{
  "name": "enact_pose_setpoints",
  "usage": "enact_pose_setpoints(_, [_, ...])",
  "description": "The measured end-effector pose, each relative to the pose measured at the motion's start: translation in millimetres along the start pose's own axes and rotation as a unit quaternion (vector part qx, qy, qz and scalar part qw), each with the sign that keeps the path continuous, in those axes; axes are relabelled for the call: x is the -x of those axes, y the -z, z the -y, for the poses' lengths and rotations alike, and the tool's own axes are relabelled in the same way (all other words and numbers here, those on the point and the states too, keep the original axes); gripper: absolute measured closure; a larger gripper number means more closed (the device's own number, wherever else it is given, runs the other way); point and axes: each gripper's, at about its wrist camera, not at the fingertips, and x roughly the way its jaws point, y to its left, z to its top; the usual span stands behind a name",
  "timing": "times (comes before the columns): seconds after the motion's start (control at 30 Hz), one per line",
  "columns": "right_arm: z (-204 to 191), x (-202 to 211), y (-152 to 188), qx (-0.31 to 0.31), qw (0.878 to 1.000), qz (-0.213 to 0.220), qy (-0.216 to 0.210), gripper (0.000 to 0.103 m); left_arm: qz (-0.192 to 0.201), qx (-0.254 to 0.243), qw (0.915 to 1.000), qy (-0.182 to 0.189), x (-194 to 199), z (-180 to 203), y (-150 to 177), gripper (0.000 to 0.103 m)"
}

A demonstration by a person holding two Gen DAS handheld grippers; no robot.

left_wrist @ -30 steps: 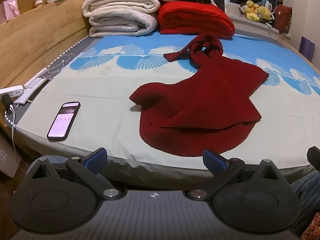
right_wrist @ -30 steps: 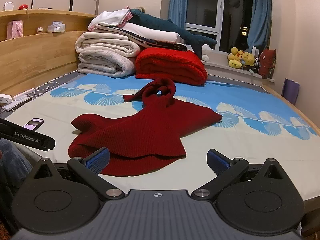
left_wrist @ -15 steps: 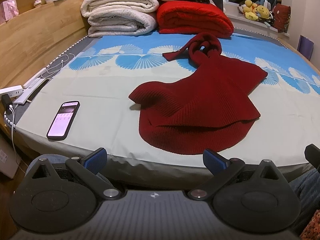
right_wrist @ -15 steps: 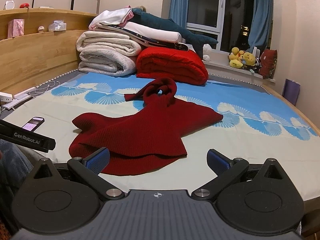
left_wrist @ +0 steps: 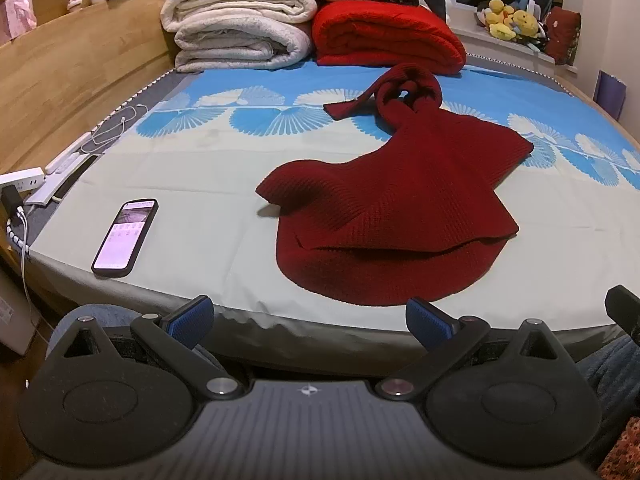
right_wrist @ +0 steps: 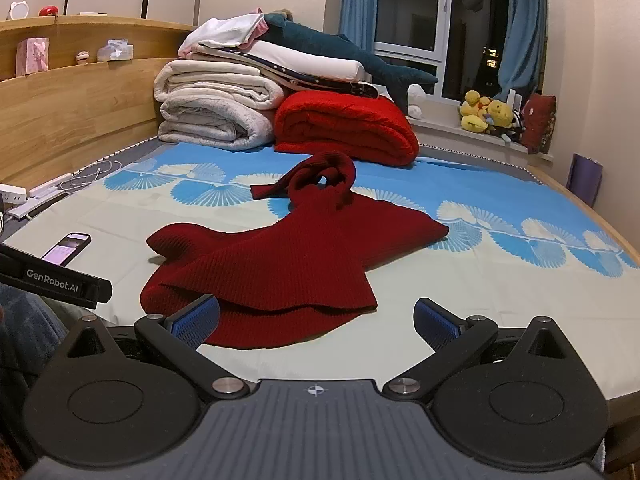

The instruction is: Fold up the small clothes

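Near the bed edge — red knit; both tongs spread wide, holding nothing.

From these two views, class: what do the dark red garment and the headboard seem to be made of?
Dark red garment: seemingly a knitted yarn, matte; fine ribbed rows show and it slumps in soft folds. Headboard: looks like wood or wood veneer, smooth with a light sheen; grain lines visible.

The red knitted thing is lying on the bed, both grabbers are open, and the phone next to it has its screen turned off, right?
Not quite. The phone has its screen lit, as the left wrist view shows. The rest holds: the red knitted garment lies on the bed, and the left gripper and right gripper are both open.
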Motion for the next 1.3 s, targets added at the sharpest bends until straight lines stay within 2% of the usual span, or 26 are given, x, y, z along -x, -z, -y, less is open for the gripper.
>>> enact_pose_setpoints(1.3, [-0.5,-10.9,-1.5,-0.001,1.000,-0.009,-0.007,0.001,-0.010,-0.011,0.9999,0.006,-7.8,7.7,-0.9,0.001])
